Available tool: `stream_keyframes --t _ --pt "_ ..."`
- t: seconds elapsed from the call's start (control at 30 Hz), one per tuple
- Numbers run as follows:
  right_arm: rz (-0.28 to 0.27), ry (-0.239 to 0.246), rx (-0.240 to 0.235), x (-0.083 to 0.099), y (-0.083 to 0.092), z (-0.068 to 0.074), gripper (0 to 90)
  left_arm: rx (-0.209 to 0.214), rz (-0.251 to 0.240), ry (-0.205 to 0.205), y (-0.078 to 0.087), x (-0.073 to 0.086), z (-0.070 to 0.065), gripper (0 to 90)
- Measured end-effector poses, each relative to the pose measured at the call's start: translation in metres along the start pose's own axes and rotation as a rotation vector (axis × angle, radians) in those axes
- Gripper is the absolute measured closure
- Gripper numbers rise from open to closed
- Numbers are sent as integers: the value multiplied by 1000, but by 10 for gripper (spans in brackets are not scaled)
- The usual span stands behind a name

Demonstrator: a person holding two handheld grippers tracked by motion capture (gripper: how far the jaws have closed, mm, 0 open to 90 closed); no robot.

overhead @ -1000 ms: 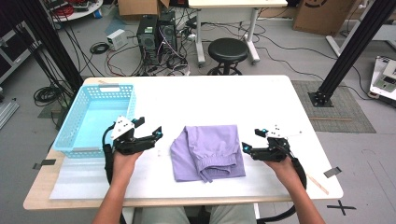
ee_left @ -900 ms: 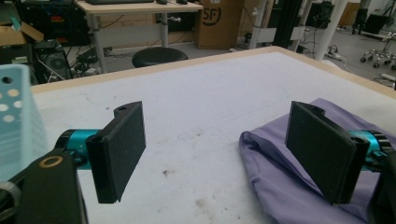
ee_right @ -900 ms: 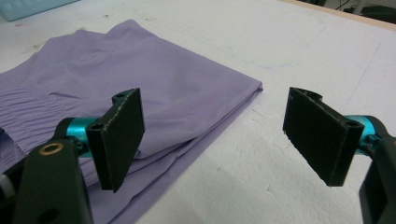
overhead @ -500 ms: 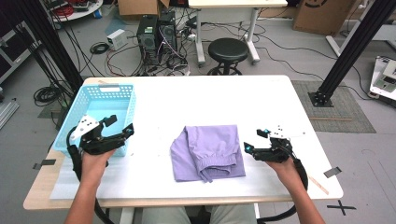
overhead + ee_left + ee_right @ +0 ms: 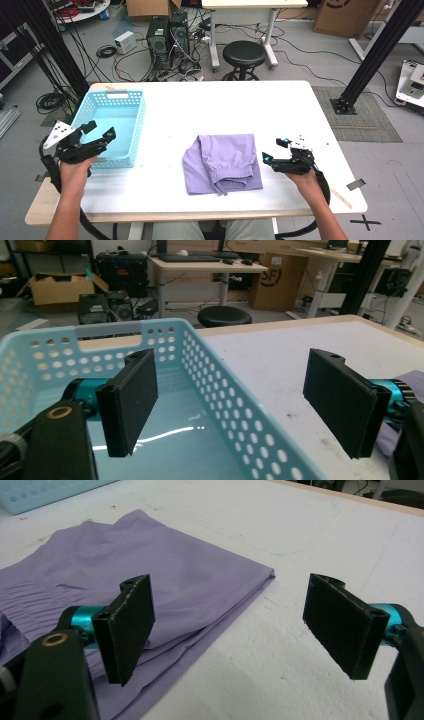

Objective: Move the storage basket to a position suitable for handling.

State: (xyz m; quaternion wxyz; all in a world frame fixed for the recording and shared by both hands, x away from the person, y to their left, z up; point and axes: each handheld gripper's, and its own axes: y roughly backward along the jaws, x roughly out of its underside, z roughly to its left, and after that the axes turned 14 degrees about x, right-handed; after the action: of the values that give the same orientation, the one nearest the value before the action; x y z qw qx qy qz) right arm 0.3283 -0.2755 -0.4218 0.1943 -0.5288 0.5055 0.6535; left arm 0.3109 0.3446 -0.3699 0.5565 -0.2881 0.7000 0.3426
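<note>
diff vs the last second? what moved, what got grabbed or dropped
The left gripper swung left, away from the folded purple shorts, and now sits by the near right corner of the blue basket, jaws open and empty. Nothing was grabbed or released. The right gripper barely shifted, open beside the shorts' right edge. Shorts and basket stayed put.

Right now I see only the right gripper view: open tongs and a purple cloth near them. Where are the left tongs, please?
Observer: The left tongs hang open at the near left side of the blue basket, pointing across it.
Operator: Is that basket close to the cloth?
Observer: No. It stands at the left edge of the table, and bare tabletop separates it from the purple cloth.
Operator: Do my tongs touch the cloth?
Observer: In the high view the right tongs seem just off the cloth's right edge, holding nothing.
</note>
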Motion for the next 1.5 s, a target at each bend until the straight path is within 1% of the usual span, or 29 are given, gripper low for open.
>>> stream_keyframes --t 0.1,0.13,0.17,0.23,0.33,0.4,0.5,0.53,0.57,0.6,0.63,0.67,0.7,0.77,0.87,0.93,0.97,1.07,1.1,1.17,1.2,1.23,1.27,1.3,1.33,1.47,1.5 --pt "2 0 7 0 0 0 209 -26 -3 7 8 -1 11 218" --pt "2 0 7 0 0 0 209 -26 -3 7 8 -1 11 222" --pt "3 -2 11 1 1 0 209 -42 -7 12 13 -2 18 231" --pt "5 -5 8 1 1 0 209 -63 -14 20 18 -3 26 233" --pt "-2 -1 2 1 2 1 209 -85 -18 26 24 -4 36 243" --pt "0 -13 1 1 2 1 209 -98 -18 28 28 -4 42 244" --pt "0 -16 -1 1 2 2 209 -128 3 32 34 -4 54 267" --pt "0 -16 -1 1 2 2 209 -128 3 32 34 -4 54 273" --pt "2 -16 0 1 2 2 209 -144 7 40 36 -3 58 276" --pt "1 -17 0 1 2 2 209 -160 17 63 39 -1 65 289" --pt "0 -15 4 1 2 2 209 -165 23 74 40 1 68 307" --pt "0 -15 4 1 2 2 209 -165 23 74 40 1 68 315" --pt "-1 -17 7 2 3 1 209 -179 40 85 41 3 72 315" --pt "1 -19 10 2 4 1 209 -206 57 105 44 9 81 320" --pt "5 -23 12 3 5 1 209 -227 72 124 46 14 88 321" --pt "5 -23 13 4 5 1 209 -230 81 127 46 16 90 325" --pt "4 -20 16 4 5 2 210 -235 91 140 46 20 94 326" --pt "7 -18 17 4 4 2 209 -237 104 146 46 23 96 340" --pt "9 -22 17 4 4 3 209 -240 118 157 44 26 99 347" --pt "10 -17 16 4 3 4 209 -240 137 161 44 29 101 370" --pt "12 -16 16 4 3 4 209 -240 137 161 44 29 101 378" --pt "12 -17 16 4 3 4 209 -243 153 180 43 32 103 394" --pt "11 -14 16 4 2 4 210 -240 155 186 43 33 104 427" --pt "15 -18 16 4 3 5 209 -242 165 188 42 33 105 462" --pt "13 -14 16 5 2 5 210 -241 167 192 41 34 105 478" --pt "17 -16 18 5 2 5 209 -240 199 195 36 35 106 558" --pt "19 -13 18 5 2 5 209 -240 199 195 36 35 106 573"
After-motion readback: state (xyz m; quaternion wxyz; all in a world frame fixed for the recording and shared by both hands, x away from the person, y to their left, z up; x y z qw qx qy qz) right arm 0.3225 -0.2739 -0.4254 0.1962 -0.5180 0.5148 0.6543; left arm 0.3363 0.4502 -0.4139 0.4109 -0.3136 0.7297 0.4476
